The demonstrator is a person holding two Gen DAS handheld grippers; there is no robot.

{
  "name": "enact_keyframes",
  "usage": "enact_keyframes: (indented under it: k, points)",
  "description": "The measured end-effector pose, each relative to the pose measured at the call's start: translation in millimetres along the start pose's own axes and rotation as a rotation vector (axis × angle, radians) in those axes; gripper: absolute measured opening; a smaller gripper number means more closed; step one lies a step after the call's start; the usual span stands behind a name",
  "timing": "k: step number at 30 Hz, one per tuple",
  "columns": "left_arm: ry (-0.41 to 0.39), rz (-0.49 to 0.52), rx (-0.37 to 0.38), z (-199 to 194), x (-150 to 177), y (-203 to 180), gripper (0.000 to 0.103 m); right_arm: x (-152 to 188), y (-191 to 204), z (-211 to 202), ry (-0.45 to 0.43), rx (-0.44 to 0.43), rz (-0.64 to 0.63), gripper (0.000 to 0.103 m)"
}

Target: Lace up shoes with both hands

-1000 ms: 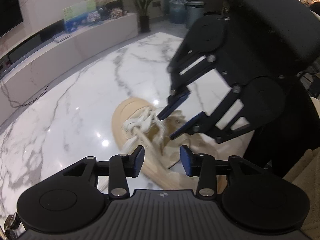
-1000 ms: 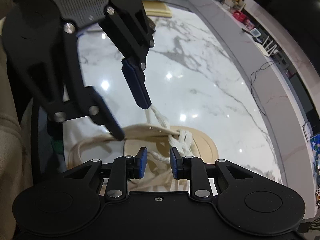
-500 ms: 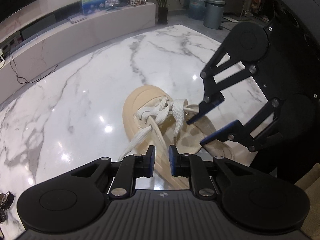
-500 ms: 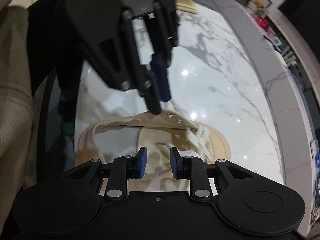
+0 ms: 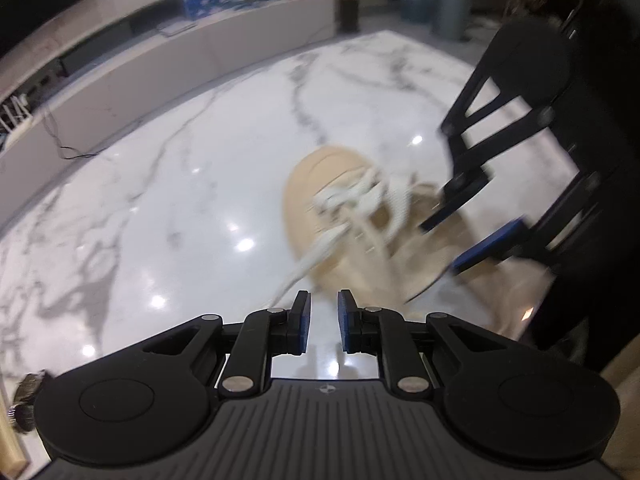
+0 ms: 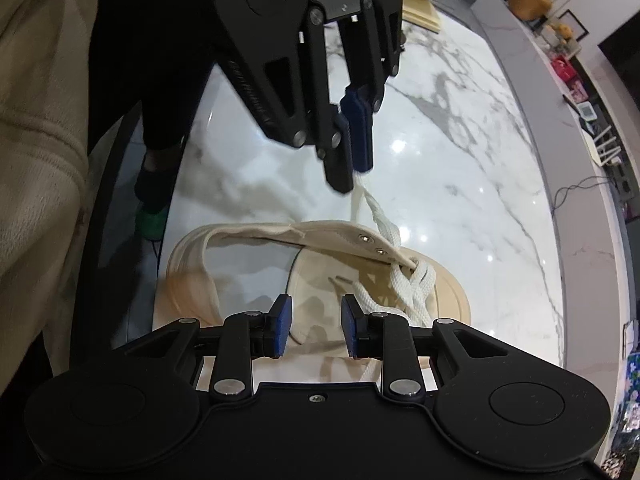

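Observation:
A beige canvas shoe lies on the white marble table, toe pointing away from me. Its white shoelace is crossed through the front eyelets. One strand rises taut from the upper eyelets into the tips of my left gripper, which is shut on it above the shoe. The left wrist view is blurred; there the strand runs toward my left gripper. My right gripper hangs open over the shoe's tongue, nothing between its pads. A loose lace end lies beside its right finger.
A long low cabinet curves behind the table. A person's beige sleeve and dark clothing fill the near side. A green object sits under the table edge. A flat beige board lies at the far end.
The left gripper's jaws closed from wide apart to a narrow gap and took the lace strand, lifting it taut. The right gripper rolled, so the shoe's opening now shows fully in its view.

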State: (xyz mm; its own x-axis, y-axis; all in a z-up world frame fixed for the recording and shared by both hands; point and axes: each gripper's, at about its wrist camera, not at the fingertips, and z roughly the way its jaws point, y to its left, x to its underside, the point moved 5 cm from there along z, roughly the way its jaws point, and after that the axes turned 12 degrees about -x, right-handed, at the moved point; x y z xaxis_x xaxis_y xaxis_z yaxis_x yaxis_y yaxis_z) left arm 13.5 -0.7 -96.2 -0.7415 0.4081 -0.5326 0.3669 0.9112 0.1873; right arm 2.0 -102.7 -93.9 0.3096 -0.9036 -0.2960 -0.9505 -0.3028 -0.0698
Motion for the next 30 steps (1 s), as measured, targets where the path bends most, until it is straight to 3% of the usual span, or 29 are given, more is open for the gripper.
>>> enact_keyframes:
  k: [6,13,14,16,21,24,25,26,30]
  points:
    - [-0.044,-0.045,0.083,-13,-3,2,0.014,-3,0,1,0.002,-0.007,-0.035,0.024]
    - [-0.075,0.026,0.151,-19,-11,-20,0.017,-9,-12,-1,-0.011,0.069,-0.034,0.024]
    - [-0.077,0.037,0.157,-18,-12,-23,0.022,-9,-14,1,0.006,0.087,-0.051,0.024]
    - [-0.080,0.056,0.157,-16,-14,-29,0.031,-9,-14,5,0.040,0.107,-0.091,0.024]
    - [-0.065,0.045,0.126,-5,-18,-29,0.033,-11,-11,21,0.096,0.119,-0.168,0.024]
    - [-0.051,0.033,0.115,0,-18,-26,0.029,-10,-12,30,0.123,0.126,-0.194,0.018]
    - [-0.046,0.030,0.110,2,-17,-24,0.027,-9,-13,33,0.129,0.132,-0.195,0.008]
    - [-0.042,0.028,0.106,3,-16,-23,0.024,-8,-14,34,0.133,0.136,-0.193,0.004]
    - [-0.035,0.001,0.116,3,-11,-16,0.021,-7,-21,28,0.080,0.139,-0.119,0.001]
